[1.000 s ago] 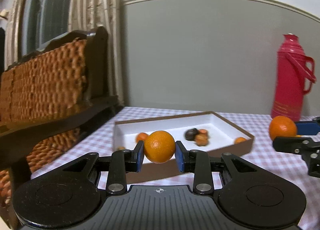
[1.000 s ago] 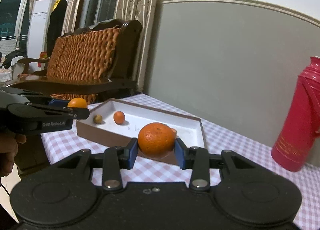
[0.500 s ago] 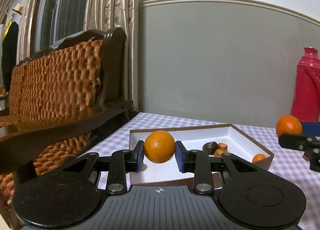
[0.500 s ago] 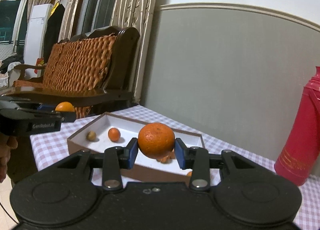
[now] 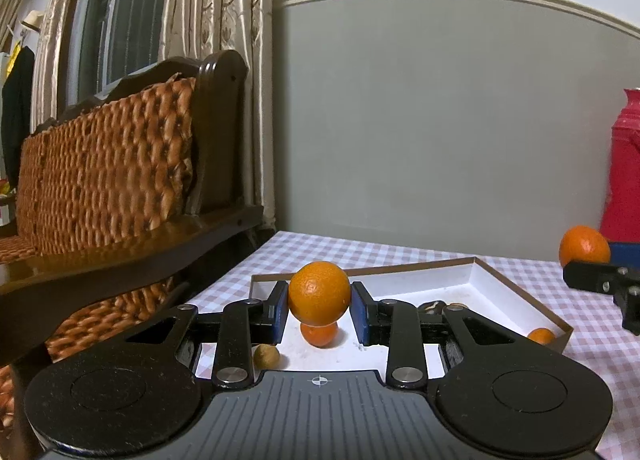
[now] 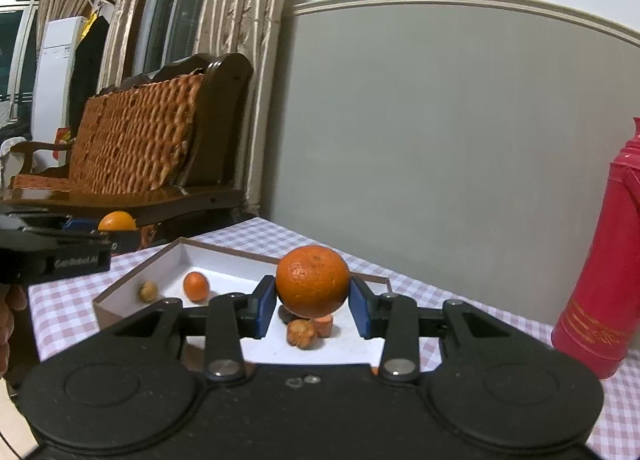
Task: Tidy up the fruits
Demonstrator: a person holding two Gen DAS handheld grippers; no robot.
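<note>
While each hand carries its load above a checked table [image 5: 460, 256], the left gripper [image 5: 319, 306] pinches an orange [image 5: 319, 293] between its blue pads, and the right gripper [image 6: 312, 302] clamps a second orange [image 6: 312, 281] the same way. Below and just beyond both lies a shallow white box [image 5: 486, 284] holding a small orange [image 6: 196, 286], a walnut [image 6: 147, 291] and some darker pieces. Farther back stand a red flask [image 6: 604, 260], a woven bench [image 5: 108, 164] and curtains [image 5: 224, 8].
</note>
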